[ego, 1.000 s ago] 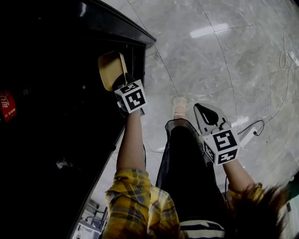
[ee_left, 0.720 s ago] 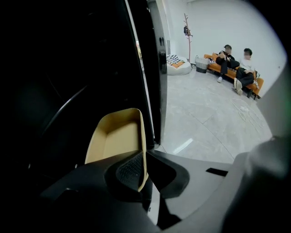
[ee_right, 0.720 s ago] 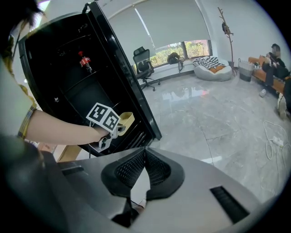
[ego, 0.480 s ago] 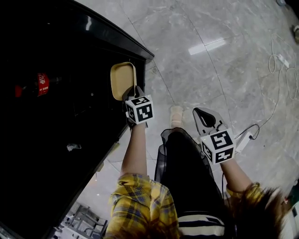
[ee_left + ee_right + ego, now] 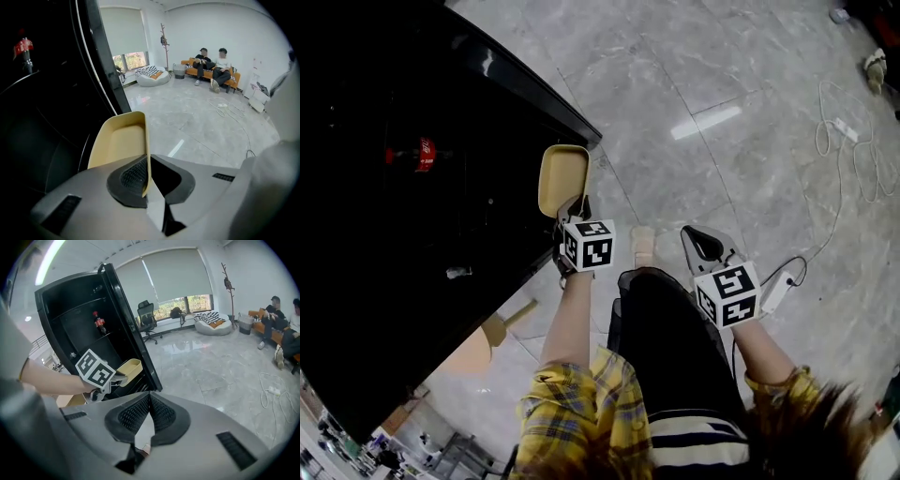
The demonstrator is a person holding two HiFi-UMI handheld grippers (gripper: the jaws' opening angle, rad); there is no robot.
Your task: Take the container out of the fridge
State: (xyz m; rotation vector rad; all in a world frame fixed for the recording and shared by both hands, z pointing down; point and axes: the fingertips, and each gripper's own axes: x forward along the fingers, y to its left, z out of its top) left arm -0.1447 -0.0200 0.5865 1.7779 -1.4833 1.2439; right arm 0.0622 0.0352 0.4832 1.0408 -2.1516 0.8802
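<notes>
Head view: the left forearm stretches straight up the frame from a yellow plaid sleeve (image 5: 567, 412). The left gripper (image 5: 573, 208) pinches the near rim of the tan container (image 5: 562, 176), which hangs above the floor (image 5: 694, 84) at centre, just beside the black fridge's (image 5: 412, 187) front edge. At lower right, the right gripper (image 5: 701, 242) points up-frame, its forearm close to the body.

Left gripper view: the jaws are nearly together, clamped on the container's thin right wall.

Right gripper view: its jaws meet with nothing between them. The container shows at centre left, in front of the open fridge.
</notes>
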